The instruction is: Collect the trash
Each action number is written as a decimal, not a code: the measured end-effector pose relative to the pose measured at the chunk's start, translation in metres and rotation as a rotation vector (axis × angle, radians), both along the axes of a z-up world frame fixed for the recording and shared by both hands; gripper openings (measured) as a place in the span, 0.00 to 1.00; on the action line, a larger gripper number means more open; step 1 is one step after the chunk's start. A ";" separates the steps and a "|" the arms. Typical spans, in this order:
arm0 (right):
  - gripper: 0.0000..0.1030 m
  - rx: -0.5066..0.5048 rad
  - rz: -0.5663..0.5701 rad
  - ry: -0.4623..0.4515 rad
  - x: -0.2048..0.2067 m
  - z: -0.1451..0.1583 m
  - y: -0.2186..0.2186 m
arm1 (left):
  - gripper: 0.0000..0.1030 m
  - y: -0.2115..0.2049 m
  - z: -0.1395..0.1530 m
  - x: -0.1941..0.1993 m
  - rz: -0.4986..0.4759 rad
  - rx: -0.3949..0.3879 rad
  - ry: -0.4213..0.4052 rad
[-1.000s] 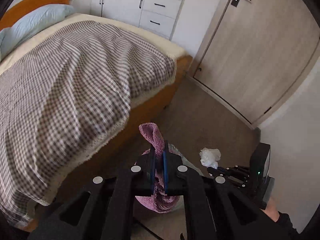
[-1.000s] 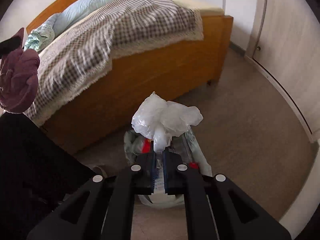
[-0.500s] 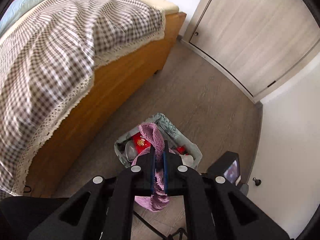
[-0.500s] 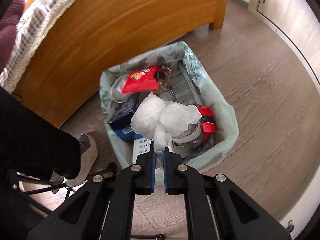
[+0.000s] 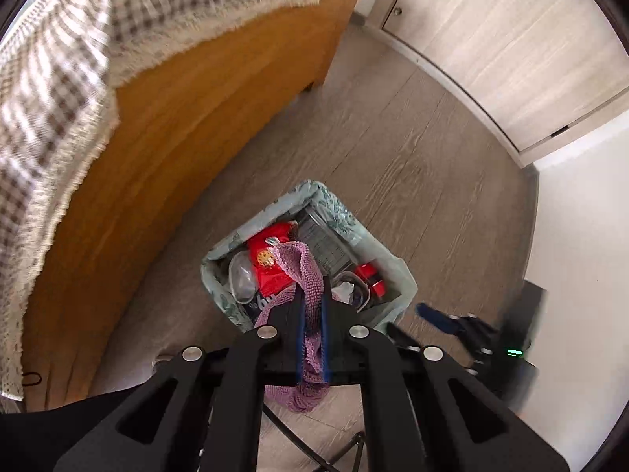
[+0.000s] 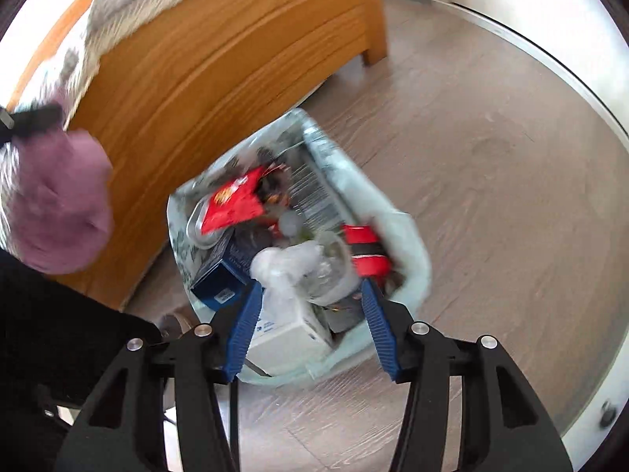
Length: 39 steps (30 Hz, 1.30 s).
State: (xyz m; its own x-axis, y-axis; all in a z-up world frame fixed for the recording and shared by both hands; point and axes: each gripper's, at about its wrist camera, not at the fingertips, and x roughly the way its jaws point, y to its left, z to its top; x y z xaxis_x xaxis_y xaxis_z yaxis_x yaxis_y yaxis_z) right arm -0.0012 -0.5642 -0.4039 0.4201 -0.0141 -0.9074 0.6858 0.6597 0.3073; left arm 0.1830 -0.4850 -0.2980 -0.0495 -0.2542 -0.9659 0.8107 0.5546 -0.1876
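A trash bin lined with a pale green bag (image 5: 397, 271) (image 6: 416, 244) stands on the floor by the bed, full of wrappers, boxes and cups. My left gripper (image 5: 312, 306) is shut on a purple knitted cloth (image 5: 302, 263) and holds it above the bin; the cloth also shows at the left of the right wrist view (image 6: 59, 200). My right gripper (image 6: 310, 299) is open just above the bin. The crumpled white plastic bag (image 6: 283, 267) lies on the trash between its fingers, loose. The right gripper shows at the right of the left wrist view (image 5: 444, 318).
The wooden bed frame (image 5: 177, 126) (image 6: 220, 59) with a checked blanket (image 5: 59, 59) runs along the left, close to the bin. Wood floor (image 5: 424, 165) lies to the right, bounded by a door (image 5: 503, 39) and a white wall (image 5: 582, 212).
Both grippers have dropped towards the bin. My right gripper has opened and let go of the white plastic bag, which now lies in the bin. The left still holds the purple cloth.
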 end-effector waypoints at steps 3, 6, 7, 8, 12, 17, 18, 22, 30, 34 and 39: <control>0.50 0.008 -0.065 -0.007 -0.022 0.008 -0.008 | 0.03 -0.012 -0.020 -0.002 -0.007 0.034 0.016; 0.50 0.005 -0.101 -0.001 -0.036 0.011 -0.013 | 0.03 -0.024 -0.037 -0.009 -0.029 0.062 0.041; 0.50 0.003 -0.111 0.002 -0.040 0.012 -0.015 | 0.03 -0.026 -0.041 -0.013 -0.033 0.065 0.062; 0.50 0.004 -0.119 0.005 -0.042 0.011 -0.017 | 0.04 -0.030 -0.046 -0.016 -0.042 0.068 0.073; 0.50 0.017 -0.125 0.017 -0.045 0.007 -0.020 | 0.16 -0.038 -0.056 -0.027 -0.070 0.085 0.034; 0.50 0.027 -0.103 0.020 -0.041 0.004 -0.014 | 0.51 -0.032 -0.054 -0.019 -0.067 0.083 0.018; 0.50 0.029 -0.095 0.021 -0.039 0.003 -0.012 | 0.51 -0.029 -0.053 -0.016 -0.054 0.080 0.010; 0.50 0.033 -0.071 0.023 -0.030 0.002 -0.002 | 0.51 -0.012 -0.046 -0.007 -0.012 0.077 -0.001; 0.50 0.024 -0.023 0.033 -0.016 0.012 0.007 | 0.51 0.011 -0.027 -0.008 0.009 0.039 -0.024; 0.50 0.008 0.003 0.041 -0.009 0.023 0.013 | 0.54 0.022 -0.016 -0.005 0.041 0.013 -0.033; 0.50 -0.068 0.048 0.035 0.003 0.058 0.018 | 0.54 0.029 0.018 -0.001 0.009 -0.048 -0.073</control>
